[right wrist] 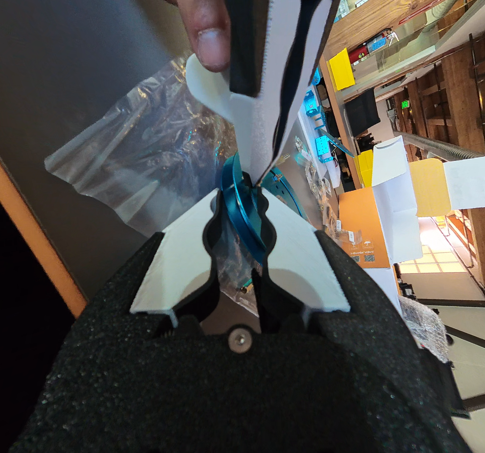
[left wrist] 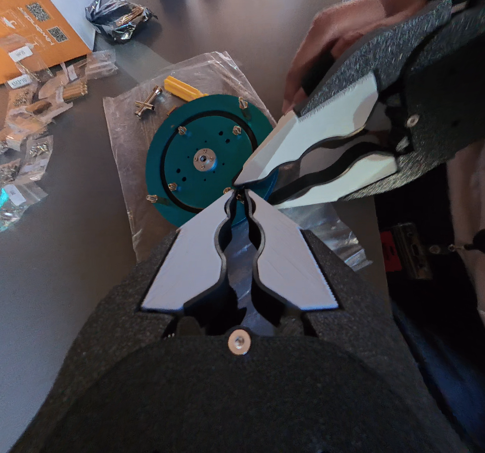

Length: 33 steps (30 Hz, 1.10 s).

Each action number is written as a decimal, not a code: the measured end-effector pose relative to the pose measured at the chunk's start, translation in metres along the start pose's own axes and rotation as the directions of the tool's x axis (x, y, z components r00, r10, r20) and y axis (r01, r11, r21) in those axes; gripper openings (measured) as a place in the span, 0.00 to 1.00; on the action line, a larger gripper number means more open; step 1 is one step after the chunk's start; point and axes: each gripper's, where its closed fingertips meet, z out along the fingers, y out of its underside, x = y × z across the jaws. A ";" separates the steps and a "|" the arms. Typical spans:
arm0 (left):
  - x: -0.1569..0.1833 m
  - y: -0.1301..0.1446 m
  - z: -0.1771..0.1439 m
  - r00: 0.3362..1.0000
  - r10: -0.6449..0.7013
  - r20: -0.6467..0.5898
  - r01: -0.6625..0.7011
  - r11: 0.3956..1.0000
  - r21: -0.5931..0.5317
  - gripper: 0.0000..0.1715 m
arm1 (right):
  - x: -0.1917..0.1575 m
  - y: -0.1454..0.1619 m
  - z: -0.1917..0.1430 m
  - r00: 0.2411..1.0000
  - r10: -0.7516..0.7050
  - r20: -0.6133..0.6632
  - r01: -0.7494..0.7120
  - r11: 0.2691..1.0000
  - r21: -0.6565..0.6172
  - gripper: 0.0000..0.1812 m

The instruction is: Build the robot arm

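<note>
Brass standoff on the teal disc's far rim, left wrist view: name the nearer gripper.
Right. The right gripper reaches across the teal disc at its side rim, one finger passing beside the brass standoff; the left gripper sits at the near rim.

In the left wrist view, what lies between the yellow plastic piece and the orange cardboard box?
In the left wrist view, a small silver metal cross wrench on clear plastic sheet, then small clear bags of brass hardware on the grey table.

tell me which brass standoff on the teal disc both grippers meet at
The brass standoff at the teal disc's near edge; the others stand clear.
</note>
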 end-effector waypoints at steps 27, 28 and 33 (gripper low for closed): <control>-0.022 0.033 -0.025 0.989 0.070 -0.129 -0.067 0.997 0.027 0.02 | 0.046 0.027 0.016 0.522 0.122 0.844 -0.363 0.928 0.090 0.14; -0.022 0.034 -0.026 0.990 0.067 -0.127 -0.064 0.998 0.027 0.02 | 0.050 0.026 0.016 0.520 0.122 0.846 -0.391 0.914 0.108 0.15; -0.024 0.036 -0.028 0.990 0.088 -0.106 -0.087 0.996 0.014 0.02 | 0.059 0.044 0.026 0.393 0.268 0.880 -0.521 0.853 -0.026 0.20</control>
